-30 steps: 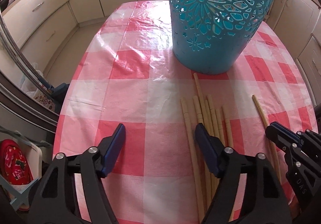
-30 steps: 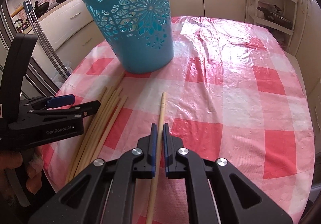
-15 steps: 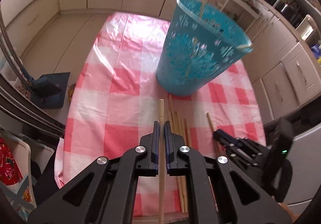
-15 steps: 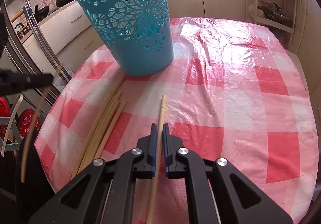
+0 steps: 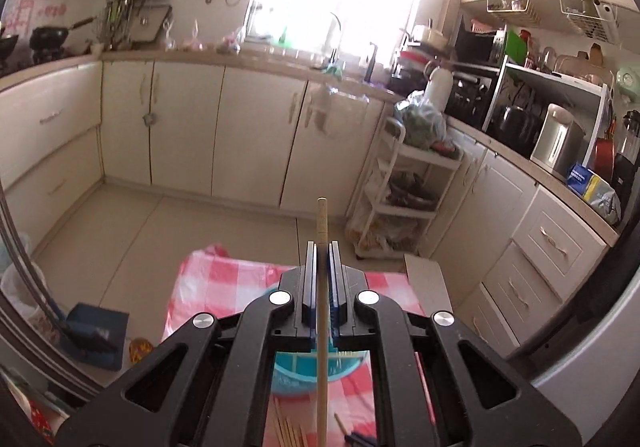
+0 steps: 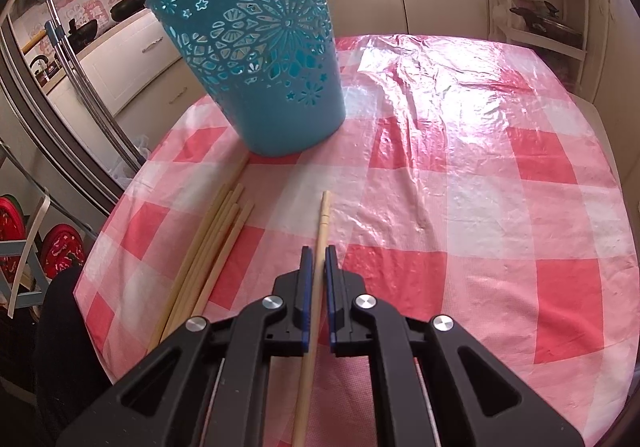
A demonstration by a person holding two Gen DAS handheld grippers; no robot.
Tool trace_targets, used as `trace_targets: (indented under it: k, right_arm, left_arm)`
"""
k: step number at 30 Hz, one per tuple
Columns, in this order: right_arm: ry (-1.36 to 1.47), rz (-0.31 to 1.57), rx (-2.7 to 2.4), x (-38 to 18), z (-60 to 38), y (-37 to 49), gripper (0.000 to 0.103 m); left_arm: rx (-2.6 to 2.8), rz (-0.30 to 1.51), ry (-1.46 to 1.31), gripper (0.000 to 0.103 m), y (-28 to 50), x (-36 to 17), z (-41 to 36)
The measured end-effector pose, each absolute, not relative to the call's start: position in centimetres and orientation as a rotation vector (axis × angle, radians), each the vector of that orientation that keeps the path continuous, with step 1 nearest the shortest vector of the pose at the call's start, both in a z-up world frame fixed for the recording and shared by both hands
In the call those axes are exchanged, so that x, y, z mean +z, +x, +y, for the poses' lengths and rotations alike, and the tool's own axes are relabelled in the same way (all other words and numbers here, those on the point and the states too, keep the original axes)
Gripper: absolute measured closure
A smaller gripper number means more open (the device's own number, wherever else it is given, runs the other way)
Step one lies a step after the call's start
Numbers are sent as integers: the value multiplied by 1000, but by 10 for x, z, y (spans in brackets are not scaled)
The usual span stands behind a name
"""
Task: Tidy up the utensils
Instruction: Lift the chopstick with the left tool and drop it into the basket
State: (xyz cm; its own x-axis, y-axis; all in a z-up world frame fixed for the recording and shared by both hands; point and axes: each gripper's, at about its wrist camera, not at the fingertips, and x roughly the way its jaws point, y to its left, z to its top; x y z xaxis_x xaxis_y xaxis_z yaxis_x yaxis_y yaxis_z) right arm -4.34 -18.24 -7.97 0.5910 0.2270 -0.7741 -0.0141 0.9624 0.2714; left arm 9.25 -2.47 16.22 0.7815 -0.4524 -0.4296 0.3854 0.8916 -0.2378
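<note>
My left gripper [image 5: 322, 247] is shut on a wooden chopstick [image 5: 321, 223] and is held high above the table, pointing across the kitchen. Far below it, between the gripper's arms, shows the blue cut-out basket [image 5: 296, 375] with loose chopsticks [image 5: 290, 433] in front of it. My right gripper [image 6: 319, 253] is shut on another chopstick [image 6: 323, 215], low over the checked tablecloth [image 6: 460, 183]. The same blue basket [image 6: 264, 47] stands upright at the back left, and several loose chopsticks [image 6: 212, 247] lie left of the right gripper.
The table carries a red-and-white checked plastic cloth. Cream kitchen cabinets [image 5: 180, 127] run around the room. A white shelf trolley [image 5: 404, 199] stands beyond the table's far end. A blue dustpan [image 5: 94, 335] lies on the floor to the left.
The left gripper shut on a chopstick from the pile and rose steeply, tilting up until it faces the kitchen. The right gripper kept still with its chopstick.
</note>
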Motion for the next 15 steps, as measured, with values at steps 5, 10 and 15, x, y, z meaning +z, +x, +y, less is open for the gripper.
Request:
trace_targets:
  k: [5,10,15]
  right_arm:
    - [268,929,149,-80,-186,-43,96]
    - [280,930,156,-80,-187,-44,96]
    - [292,932,162,-80,-189,-43,96]
  left_arm:
    - [-347,289,-105,98,116,168,-53]
    - [-253,285,-110,98,151,137,-67]
    - [-219,347,-111,98,168,104,-67]
